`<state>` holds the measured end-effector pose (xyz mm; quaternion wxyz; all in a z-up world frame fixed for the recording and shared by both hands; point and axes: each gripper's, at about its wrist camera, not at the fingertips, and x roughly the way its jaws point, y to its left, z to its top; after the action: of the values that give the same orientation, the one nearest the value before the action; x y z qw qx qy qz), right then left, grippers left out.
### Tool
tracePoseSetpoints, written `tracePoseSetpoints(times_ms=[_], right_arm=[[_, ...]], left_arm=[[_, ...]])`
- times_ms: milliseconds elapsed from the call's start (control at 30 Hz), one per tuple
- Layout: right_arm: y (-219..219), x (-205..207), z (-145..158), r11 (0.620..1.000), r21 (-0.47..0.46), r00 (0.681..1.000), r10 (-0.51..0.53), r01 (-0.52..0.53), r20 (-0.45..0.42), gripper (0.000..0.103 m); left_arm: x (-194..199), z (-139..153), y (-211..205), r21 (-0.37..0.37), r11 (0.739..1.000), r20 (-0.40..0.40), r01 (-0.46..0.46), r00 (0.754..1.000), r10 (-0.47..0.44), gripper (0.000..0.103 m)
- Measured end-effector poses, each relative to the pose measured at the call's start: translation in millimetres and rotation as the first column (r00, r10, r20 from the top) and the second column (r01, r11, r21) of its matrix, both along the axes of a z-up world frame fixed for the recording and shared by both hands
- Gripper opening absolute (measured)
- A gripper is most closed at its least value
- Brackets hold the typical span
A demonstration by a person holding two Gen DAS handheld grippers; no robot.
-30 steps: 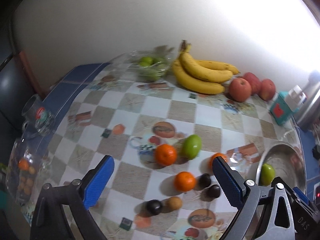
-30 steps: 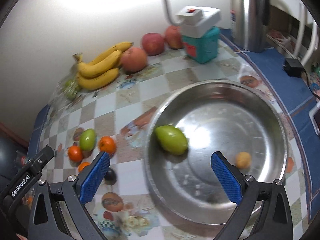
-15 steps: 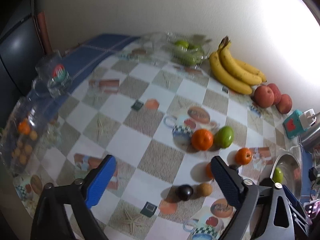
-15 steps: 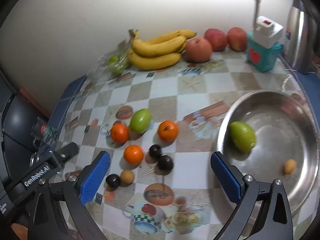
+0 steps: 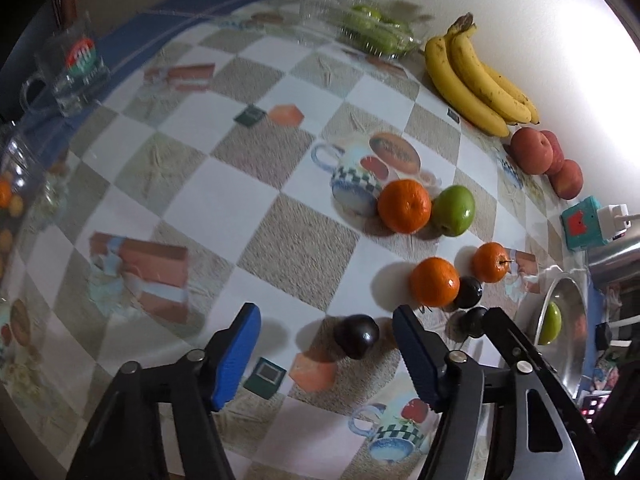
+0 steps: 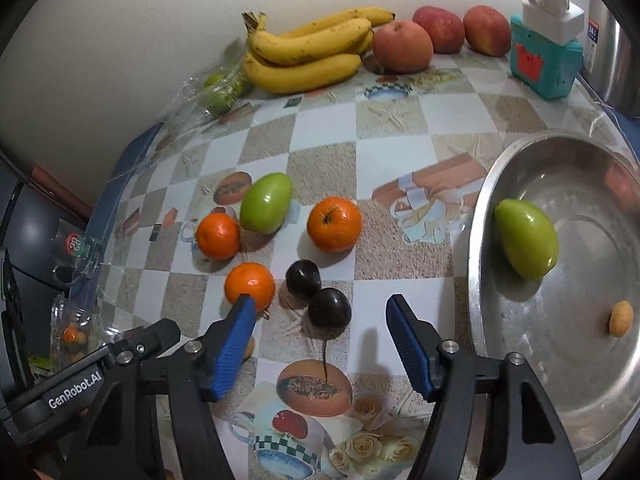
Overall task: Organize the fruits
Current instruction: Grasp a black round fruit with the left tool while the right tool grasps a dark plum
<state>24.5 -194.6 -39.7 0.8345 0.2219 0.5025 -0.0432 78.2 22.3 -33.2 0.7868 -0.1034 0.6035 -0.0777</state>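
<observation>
Checkered oilcloth covered the tabletop, printed with mugs and gift boxes, and pushed up against a plain white wall. Along that wall sat the stuff that looked already sorted: a bunch of bananas, then red apples lined up right beside them, so grouping by kind seemed to be the idea.

The loose fruit was in the middle: three oranges, a green mango touching one of them, and some dark plums. Another green mango and a small yellowish fruit lay in the steel bowl off to the right, which I'd guess was the collecting spot.

Both grippers were pointed down at the plums. The right gripper had its blue pads either side of the nearer of two touching plums, jaws closing but not pressing on it yet. The left gripper was doing the same over a separate plum, also closing, nothing gripped. That plum sat closer to the right-hand pad, so it could get nudged sideways before the pinch lands.
</observation>
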Motion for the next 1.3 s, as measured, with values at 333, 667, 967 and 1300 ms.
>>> tracePoseSetpoints(times_ms=[333,667,967,1300], right_arm=[[-1.6,5.2,-7.5,1.0,0.017,1.0,0.0,0.0,-0.011,0.062],[-1.0,9.6,-15.5,1.0,0.027,1.0,0.013,-0.012,-0.025,0.052],[7.0,14.2,-20.8,0.999,0.013,0.998,0.044,-0.044,-0.046,0.049],[6.7,13.9,-20.5,0.999,0.011,0.998,0.048,-0.048,-0.047,0.048]], left_arm=[[2.4,-13.8,-6.3,-0.073,0.997,-0.077,-0.003,0.997,-0.003,0.051],[2.7,-18.4,-7.1,-0.113,0.993,-0.105,-0.023,0.994,0.011,0.046],[3.4,-23.2,-7.8,-0.132,0.99,-0.129,-0.05,0.991,0.032,0.041],[3.0,-22.7,-1.3,-0.161,0.982,-0.138,-0.096,0.988,0.074,0.034]])
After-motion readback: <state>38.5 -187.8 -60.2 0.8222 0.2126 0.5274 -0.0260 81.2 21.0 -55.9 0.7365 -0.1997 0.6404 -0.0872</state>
